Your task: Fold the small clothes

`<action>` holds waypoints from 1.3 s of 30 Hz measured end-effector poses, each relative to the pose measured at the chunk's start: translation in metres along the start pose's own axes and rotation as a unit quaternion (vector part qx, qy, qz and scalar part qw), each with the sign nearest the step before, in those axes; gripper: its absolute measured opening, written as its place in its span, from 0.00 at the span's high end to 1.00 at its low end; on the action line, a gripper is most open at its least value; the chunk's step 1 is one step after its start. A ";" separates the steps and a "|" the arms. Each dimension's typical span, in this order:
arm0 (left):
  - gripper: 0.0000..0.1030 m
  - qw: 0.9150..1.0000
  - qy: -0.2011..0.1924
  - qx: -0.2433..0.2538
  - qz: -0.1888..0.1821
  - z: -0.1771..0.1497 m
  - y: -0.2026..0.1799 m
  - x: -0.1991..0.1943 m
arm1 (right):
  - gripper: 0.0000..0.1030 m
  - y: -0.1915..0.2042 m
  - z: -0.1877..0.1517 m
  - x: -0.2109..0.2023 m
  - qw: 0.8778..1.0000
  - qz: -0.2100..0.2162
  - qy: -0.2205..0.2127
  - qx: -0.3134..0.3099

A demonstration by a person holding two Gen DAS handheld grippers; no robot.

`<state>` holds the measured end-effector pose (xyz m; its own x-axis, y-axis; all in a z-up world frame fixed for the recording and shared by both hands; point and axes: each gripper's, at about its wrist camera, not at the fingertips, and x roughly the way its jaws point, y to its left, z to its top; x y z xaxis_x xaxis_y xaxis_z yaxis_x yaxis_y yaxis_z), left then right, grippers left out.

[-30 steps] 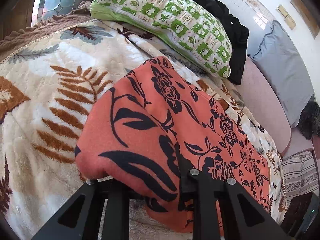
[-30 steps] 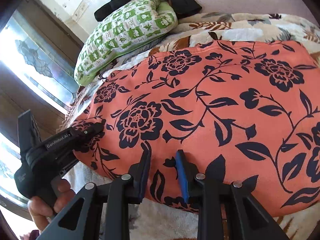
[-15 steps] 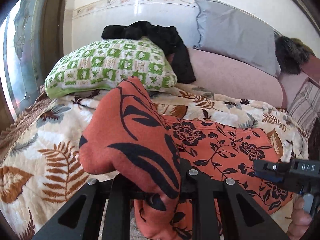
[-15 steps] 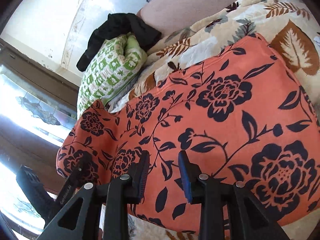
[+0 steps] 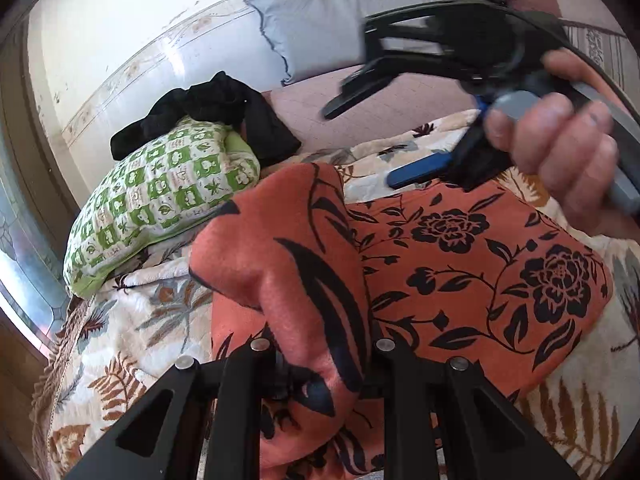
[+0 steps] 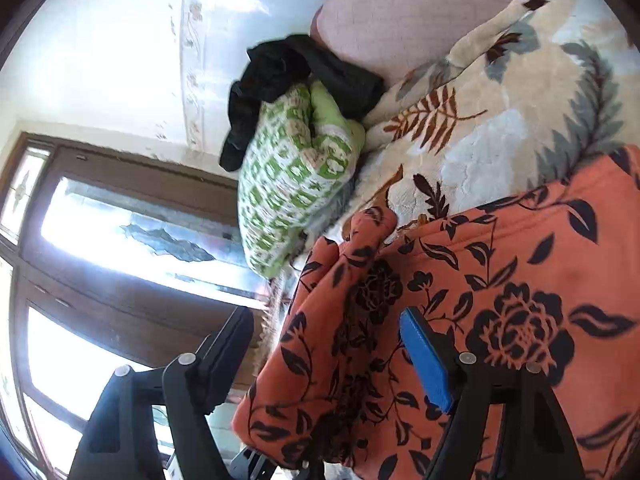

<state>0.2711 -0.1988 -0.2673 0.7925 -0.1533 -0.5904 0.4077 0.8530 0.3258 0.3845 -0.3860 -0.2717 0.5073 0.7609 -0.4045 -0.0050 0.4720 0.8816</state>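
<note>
An orange garment (image 5: 460,264) with black flowers lies on the leaf-patterned blanket (image 5: 132,332). My left gripper (image 5: 320,360) is shut on a raised fold of the garment and holds it over the flat part. My right gripper (image 6: 332,344) is open wide with nothing between its fingers; it hovers above the garment (image 6: 500,320). It also shows in the left wrist view (image 5: 368,144), held by a hand, above the garment's far edge.
A green checked pillow (image 5: 160,196) with a black cloth (image 5: 216,112) on it lies at the back left. A grey pillow (image 5: 340,20) leans on the wall above a pink cushion (image 5: 384,100). A window (image 6: 120,240) is to the left.
My right gripper has let go of the garment, opened wide and lifted off. My left gripper has carried its fold further over the garment.
</note>
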 end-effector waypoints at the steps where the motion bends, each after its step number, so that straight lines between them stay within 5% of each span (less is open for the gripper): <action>1: 0.82 1.000 0.000 0.008 0.002 -0.001 -0.003 0.001 | 0.23 0.001 0.006 0.018 1.000 -0.005 0.030 0.001; 3: 0.82 1.000 -0.001 0.027 0.011 -0.004 -0.009 0.002 | 0.23 -0.005 0.010 0.050 0.997 -0.018 0.072 0.020; 5: 0.82 0.999 -0.002 0.047 0.019 -0.008 -0.014 0.001 | 0.25 -0.004 0.011 0.068 0.997 -0.045 0.066 0.015; 7: 0.82 0.998 -0.003 0.061 0.021 -0.010 -0.017 0.000 | 0.43 0.002 0.011 0.078 0.997 -0.035 0.066 -0.003; 8: 0.82 0.998 -0.004 0.067 0.023 -0.010 -0.019 -0.001 | 0.74 0.010 0.011 0.080 0.996 -0.054 0.062 -0.028; 11: 0.82 0.998 -0.007 0.062 -0.003 0.000 -0.021 -0.005 | 0.86 0.035 0.012 0.081 0.979 -0.152 0.063 -0.119; 15: 0.82 0.995 -0.033 0.081 -0.056 0.029 -0.048 -0.013 | 0.87 0.051 0.019 0.042 0.960 -0.200 0.027 -0.193; 20: 0.79 0.987 -0.013 0.101 -0.124 0.052 -0.106 0.013 | 0.87 0.017 0.035 -0.012 0.946 -0.262 -0.016 -0.191; 25: 0.71 0.977 0.019 0.174 -0.124 0.037 -0.149 0.029 | 0.84 -0.061 0.035 -0.031 0.947 -0.296 -0.020 -0.126; 27: 0.66 0.972 0.011 0.178 -0.151 0.031 -0.137 0.010 | 0.79 -0.082 0.028 -0.042 0.959 -0.266 -0.032 -0.096; 29: 0.42 0.970 -0.001 0.159 -0.184 0.028 -0.111 -0.015 | 0.72 -0.084 0.022 -0.057 0.963 -0.254 -0.046 -0.079; 31: 0.25 0.976 -0.023 0.120 -0.179 0.023 -0.077 -0.038 | 0.65 -0.077 0.015 -0.070 0.961 -0.264 -0.056 -0.068; 36: 0.24 0.992 0.002 -0.018 -0.124 0.020 0.005 -0.030 | 0.65 -0.022 -0.019 -0.105 0.952 -0.266 -0.093 -0.122; 39: 0.24 0.988 0.062 -0.092 -0.104 0.010 0.033 0.008 | 0.65 0.013 -0.037 -0.104 0.951 -0.250 -0.096 -0.152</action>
<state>0.2953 -0.1774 -0.2537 0.6346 -0.2819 -0.7196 0.4565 0.8881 0.0547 0.2999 -0.4426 -0.2265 0.6602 0.3246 -0.6773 0.0447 0.8832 0.4669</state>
